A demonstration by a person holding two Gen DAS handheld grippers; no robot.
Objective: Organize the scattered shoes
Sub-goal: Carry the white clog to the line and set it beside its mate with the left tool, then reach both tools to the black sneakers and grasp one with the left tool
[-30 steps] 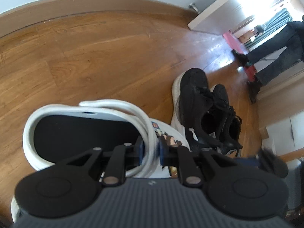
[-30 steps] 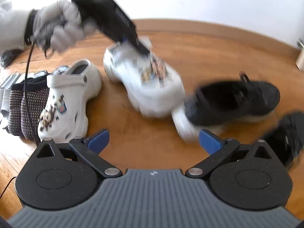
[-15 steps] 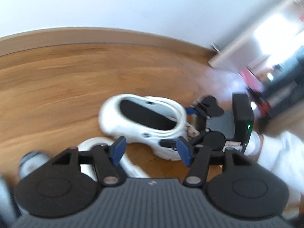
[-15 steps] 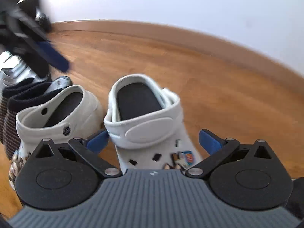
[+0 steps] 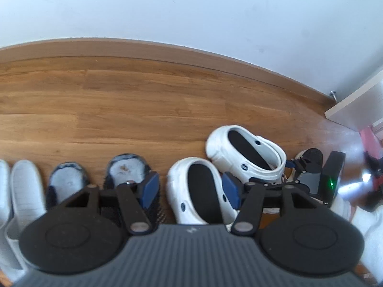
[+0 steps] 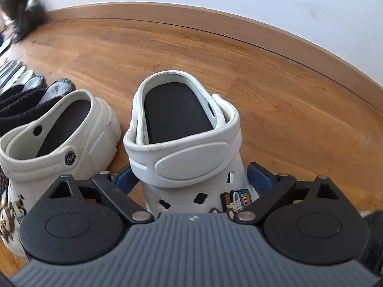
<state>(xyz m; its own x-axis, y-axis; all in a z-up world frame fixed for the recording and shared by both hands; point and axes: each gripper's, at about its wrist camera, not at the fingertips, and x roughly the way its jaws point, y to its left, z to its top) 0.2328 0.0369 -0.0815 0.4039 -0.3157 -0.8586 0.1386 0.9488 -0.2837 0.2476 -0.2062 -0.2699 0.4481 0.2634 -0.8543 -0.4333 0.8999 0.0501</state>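
Note:
Two white clogs with black insoles stand on the wood floor. In the right wrist view the right clog point(image 6: 182, 138) sits between my right gripper's point(image 6: 191, 179) open blue pads, one pad on each side of its front; whether they touch it I cannot tell. The left clog point(image 6: 57, 138) stands beside it. In the left wrist view my left gripper point(image 5: 189, 189) is open and empty above the left clog point(image 5: 198, 189); the right clog point(image 5: 249, 153) lies angled beside it, with the right gripper point(image 5: 311, 174) at its toe.
Dark fuzzy slippers point(image 5: 126, 169) and white slippers point(image 5: 24, 186) stand in a row left of the clogs. A wooden baseboard point(image 5: 167, 50) and white wall run behind. A white door edge point(image 5: 354, 102) is at the right. A dark shoe point(image 6: 373, 234) lies at the right gripper's right.
My left gripper let go of the white clog, opened and pulled back to the left. My right gripper moved in over that clog, which now stands on the floor beside its pair.

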